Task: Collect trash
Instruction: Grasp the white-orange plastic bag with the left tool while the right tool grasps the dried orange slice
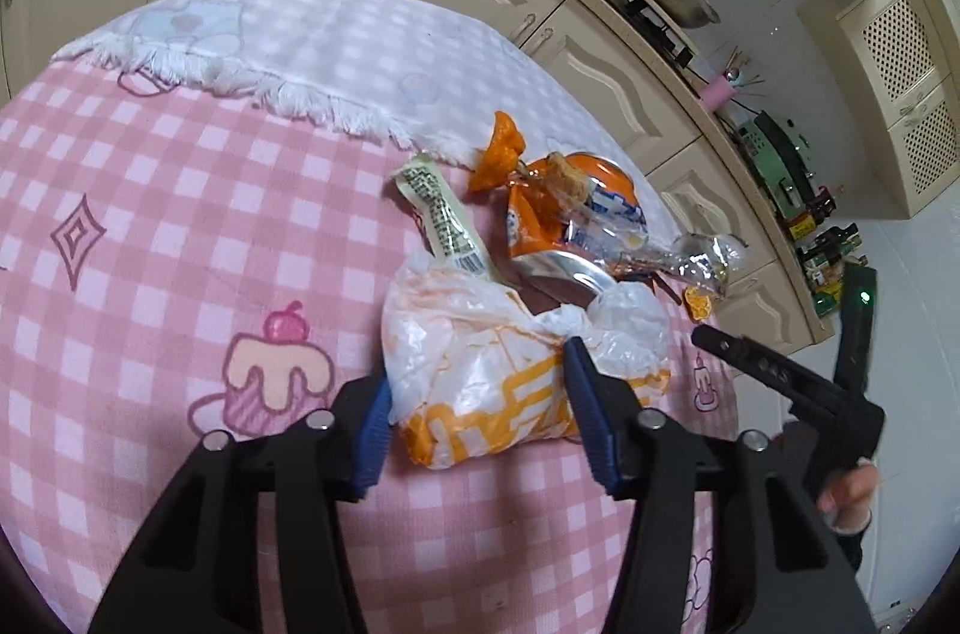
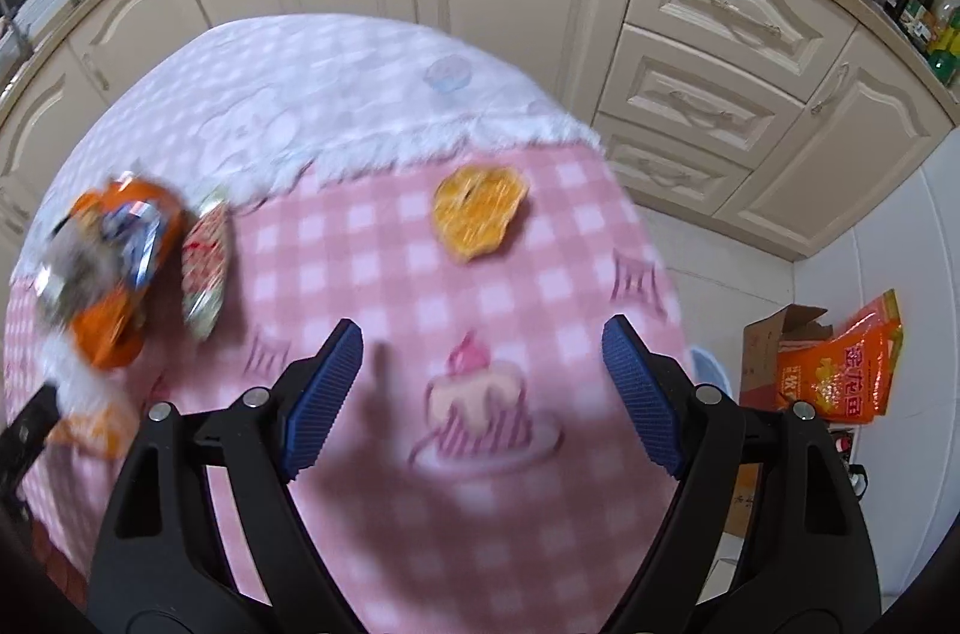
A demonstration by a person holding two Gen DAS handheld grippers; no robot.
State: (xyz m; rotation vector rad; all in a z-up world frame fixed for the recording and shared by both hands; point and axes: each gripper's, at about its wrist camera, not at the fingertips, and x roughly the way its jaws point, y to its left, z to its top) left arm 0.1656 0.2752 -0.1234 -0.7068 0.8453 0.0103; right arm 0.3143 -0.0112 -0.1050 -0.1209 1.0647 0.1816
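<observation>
Left wrist: our left gripper (image 1: 480, 412) pinches white-orange plastic bag (image 1: 498, 364), near side of trash pile; we squeeze firmly, lift slowly.
Right wrist: our right gripper (image 2: 480, 394) wide, empty; we centre on far orange peel (image 2: 480, 211).

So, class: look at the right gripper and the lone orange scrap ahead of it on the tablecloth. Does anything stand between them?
Nothing visible does. The right gripper is open, with only bare pink checked tablecloth between it and the orange scrap. The crushed can and other wrappers lie well off to the left.
</observation>
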